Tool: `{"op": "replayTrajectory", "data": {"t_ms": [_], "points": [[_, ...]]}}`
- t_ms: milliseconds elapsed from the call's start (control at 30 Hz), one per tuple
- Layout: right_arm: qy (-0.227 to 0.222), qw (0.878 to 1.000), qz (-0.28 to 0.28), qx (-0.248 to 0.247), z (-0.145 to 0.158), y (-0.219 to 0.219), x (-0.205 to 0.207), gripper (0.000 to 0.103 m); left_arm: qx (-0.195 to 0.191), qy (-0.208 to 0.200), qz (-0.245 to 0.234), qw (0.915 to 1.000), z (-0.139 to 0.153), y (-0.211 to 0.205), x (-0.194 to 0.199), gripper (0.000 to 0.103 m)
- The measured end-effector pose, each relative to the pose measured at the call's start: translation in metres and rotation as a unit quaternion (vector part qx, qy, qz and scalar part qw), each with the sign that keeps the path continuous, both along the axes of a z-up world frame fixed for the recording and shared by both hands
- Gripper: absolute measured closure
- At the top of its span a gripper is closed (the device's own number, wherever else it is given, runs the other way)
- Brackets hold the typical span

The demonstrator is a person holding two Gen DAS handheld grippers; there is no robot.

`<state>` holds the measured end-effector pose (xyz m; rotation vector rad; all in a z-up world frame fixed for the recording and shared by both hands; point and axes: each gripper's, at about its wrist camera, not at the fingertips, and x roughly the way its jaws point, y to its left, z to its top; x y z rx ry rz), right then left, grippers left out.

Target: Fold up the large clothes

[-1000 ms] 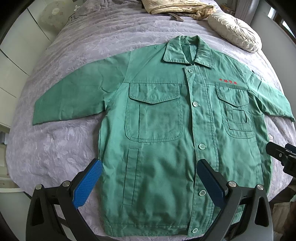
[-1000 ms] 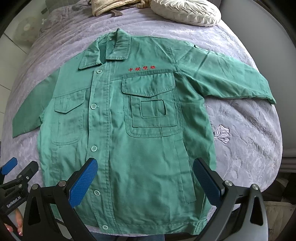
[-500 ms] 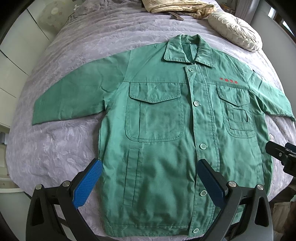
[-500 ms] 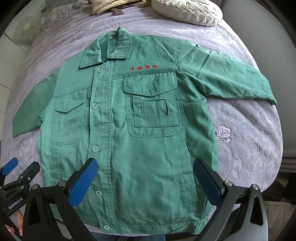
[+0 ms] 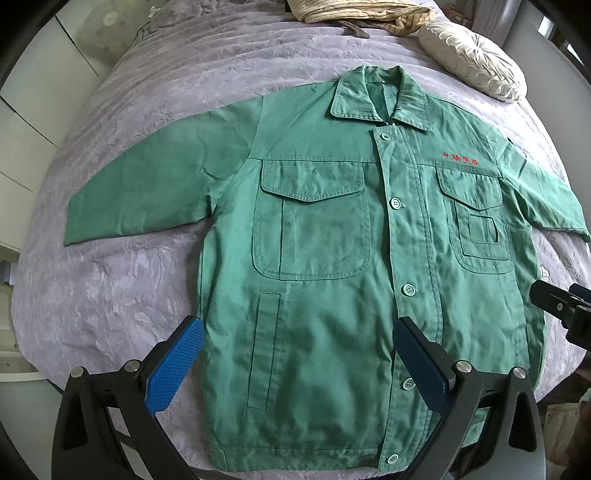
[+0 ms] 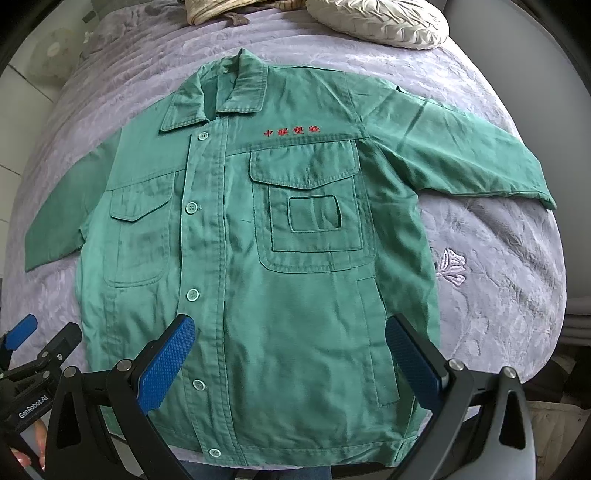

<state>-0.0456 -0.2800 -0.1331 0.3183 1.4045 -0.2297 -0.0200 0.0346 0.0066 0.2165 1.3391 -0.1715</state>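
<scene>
A green buttoned work jacket (image 5: pixel 325 266) lies flat and face up on a purple bedspread (image 5: pixel 122 295), sleeves spread to both sides, collar away from me. It also shows in the right wrist view (image 6: pixel 288 277), with red embroidered characters on its chest. My left gripper (image 5: pixel 299 365) is open and empty, held above the jacket's lower left half near the hem. My right gripper (image 6: pixel 291 358) is open and empty, above the lower right half. Each gripper shows at the edge of the other's view.
A cream round cushion (image 5: pixel 476 59) and a striped beige bundle of cloth (image 5: pixel 362 11) lie at the head of the bed. White cabinets (image 5: pixel 22 122) stand at the left. The bed's near edge runs just below the jacket hem.
The right gripper has moved slightly forward over the jacket, so the jacket sits a little lower and larger in its view. The left gripper has barely moved. The jacket has not moved.
</scene>
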Motion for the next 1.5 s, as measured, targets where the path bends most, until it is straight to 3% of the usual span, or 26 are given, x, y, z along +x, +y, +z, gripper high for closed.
{"op": "replayTrajectory", "data": {"t_ms": [1500], "points": [[0.01, 1.0, 0.002, 0.009, -0.005, 0.008, 0.004, 0.0, -0.009, 0.011, 0.008, 0.9999, -0.01, 0.011, 0.004, 0.001]]}}
